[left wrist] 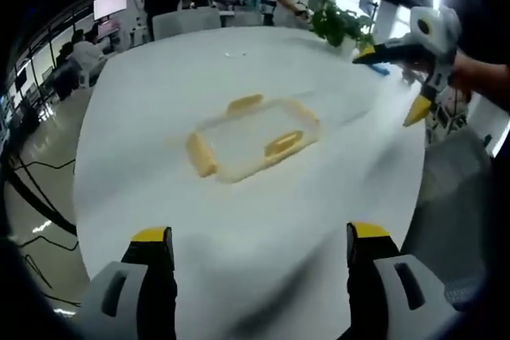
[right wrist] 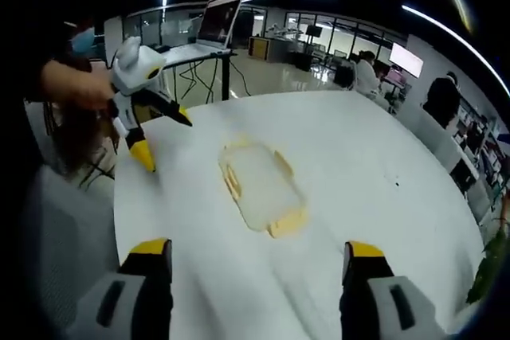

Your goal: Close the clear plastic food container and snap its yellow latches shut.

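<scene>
The clear container [left wrist: 253,138] with yellow latches [left wrist: 283,143] lies mid-bench [left wrist: 159,197]; my left gripper [left wrist: 259,248] and right gripper [right wrist: 259,256] hover near it, jaws spread, gripping nothing.

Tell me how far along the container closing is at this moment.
The lid seems to sit on the clear container on the white table; whether its yellow latches are snapped is unclear. Nothing is in hand: the left tongs and right tongs are open, away from it. Left: pressing each latch shut.
</scene>
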`<state>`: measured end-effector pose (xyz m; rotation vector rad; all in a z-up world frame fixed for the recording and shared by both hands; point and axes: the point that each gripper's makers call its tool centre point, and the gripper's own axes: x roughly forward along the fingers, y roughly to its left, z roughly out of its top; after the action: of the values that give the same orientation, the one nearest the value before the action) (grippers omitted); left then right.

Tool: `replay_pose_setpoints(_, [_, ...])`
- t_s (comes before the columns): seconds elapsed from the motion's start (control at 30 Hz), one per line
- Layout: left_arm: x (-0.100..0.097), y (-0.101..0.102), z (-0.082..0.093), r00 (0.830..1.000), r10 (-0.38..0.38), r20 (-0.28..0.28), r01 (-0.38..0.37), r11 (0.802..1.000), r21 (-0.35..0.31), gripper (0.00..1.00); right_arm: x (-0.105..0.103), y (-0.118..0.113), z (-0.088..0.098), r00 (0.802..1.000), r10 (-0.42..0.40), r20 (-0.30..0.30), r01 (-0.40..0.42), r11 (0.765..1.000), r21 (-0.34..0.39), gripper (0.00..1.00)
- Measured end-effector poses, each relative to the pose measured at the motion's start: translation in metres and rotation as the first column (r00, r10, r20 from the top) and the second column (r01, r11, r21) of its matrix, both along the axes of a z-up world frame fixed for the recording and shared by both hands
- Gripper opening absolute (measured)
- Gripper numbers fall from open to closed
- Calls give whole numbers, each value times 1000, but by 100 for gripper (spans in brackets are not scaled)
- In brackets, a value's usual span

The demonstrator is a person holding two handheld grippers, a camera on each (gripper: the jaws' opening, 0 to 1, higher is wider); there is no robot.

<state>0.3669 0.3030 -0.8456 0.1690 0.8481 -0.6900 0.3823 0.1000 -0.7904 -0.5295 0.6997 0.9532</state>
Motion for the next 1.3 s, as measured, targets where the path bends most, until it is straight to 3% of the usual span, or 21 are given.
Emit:
replay_pose_setpoints(0.33, [12, 12, -11, 1000, -23, -4, 23, 999, 41, 86, 16, 12, -1, 997, 77, 31, -76, 996, -48, 88])
replay_pose_setpoints(1.0, [29, 24, -13, 999, -51, -5, 51, 997, 62, 88, 35, 21, -28, 989, 143, -29, -145, 987, -63, 87])
replay_pose_setpoints(1.17, [36, 21, -18, 994, -108, -10, 108, 989, 105, 88, 42, 22, -33, 986, 168, -24, -169, 982, -83, 87])
replay_pose_setpoints(1.3, [49, 15, -15, 989, -146, 6, 145, 984, 102, 88, 46, 19, -40, 981, 192, -31, -194, 976, -100, 86])
